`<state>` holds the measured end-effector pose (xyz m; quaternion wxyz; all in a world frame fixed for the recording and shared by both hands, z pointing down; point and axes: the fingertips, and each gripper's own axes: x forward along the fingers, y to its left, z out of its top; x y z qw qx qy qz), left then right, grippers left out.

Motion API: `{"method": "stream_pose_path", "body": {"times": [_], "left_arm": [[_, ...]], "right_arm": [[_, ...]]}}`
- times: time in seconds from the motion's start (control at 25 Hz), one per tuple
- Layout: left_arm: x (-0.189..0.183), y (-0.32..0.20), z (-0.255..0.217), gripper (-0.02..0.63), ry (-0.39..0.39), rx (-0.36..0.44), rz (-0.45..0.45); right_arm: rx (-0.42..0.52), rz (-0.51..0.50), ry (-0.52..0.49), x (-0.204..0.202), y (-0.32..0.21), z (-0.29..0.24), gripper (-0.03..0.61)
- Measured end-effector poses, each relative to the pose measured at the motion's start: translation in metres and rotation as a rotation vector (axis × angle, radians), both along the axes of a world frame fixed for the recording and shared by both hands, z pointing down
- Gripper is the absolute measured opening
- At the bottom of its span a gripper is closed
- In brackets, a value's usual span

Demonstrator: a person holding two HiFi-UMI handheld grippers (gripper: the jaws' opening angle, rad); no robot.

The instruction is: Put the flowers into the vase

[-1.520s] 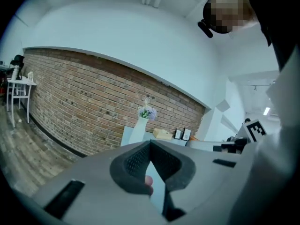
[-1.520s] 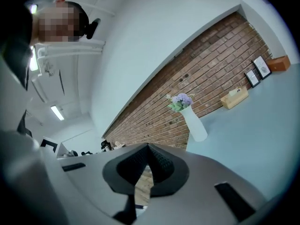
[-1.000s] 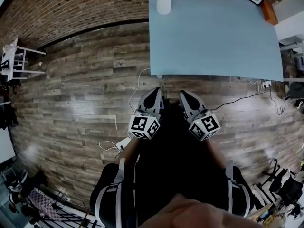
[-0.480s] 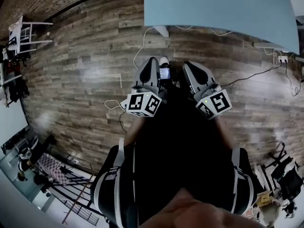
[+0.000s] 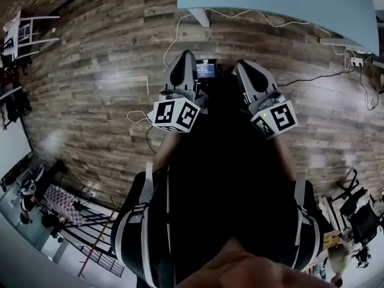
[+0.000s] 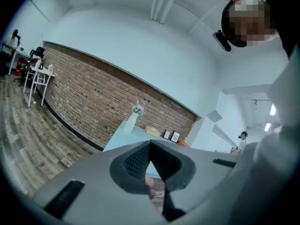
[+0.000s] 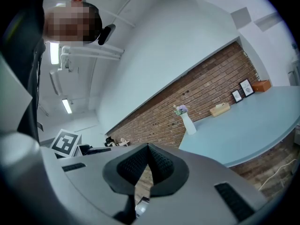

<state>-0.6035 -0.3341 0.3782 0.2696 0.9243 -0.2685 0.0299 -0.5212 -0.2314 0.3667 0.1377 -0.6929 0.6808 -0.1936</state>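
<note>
Near me, over the wood floor (image 5: pixel 90 101), left gripper (image 5: pixel 185 55) jaws were closed on nothing, right gripper (image 5: pixel 246 65) jaws the same. Well beyond, flowers (image 7: pixel 180 109) stood in the white vase (image 7: pixel 189 124) on the blue surface (image 7: pixel 243 130), near the brick wall (image 7: pixel 206 88).

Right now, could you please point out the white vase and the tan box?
white vase (image 7: pixel 189 124): right gripper view, middle of its body.
tan box (image 7: pixel 220 109): right gripper view, its front side.

The left gripper (image 5: pixel 186 56) and the right gripper (image 5: pixel 243 66) are held out in front of the person, side by side and near each other, pointing forward. Each has its fingers pressed together and empty.
</note>
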Motion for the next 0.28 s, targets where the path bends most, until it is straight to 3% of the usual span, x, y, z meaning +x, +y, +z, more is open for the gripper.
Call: {"method": "stream_pose_path", "body": {"times": [0.28], "left_arm": [[-0.008,-0.003,0.003,0.046,-0.034,0.034,0.022]], "right_arm": [[-0.02,-0.003,0.018,-0.013,-0.008,0.003,0.018]]}}
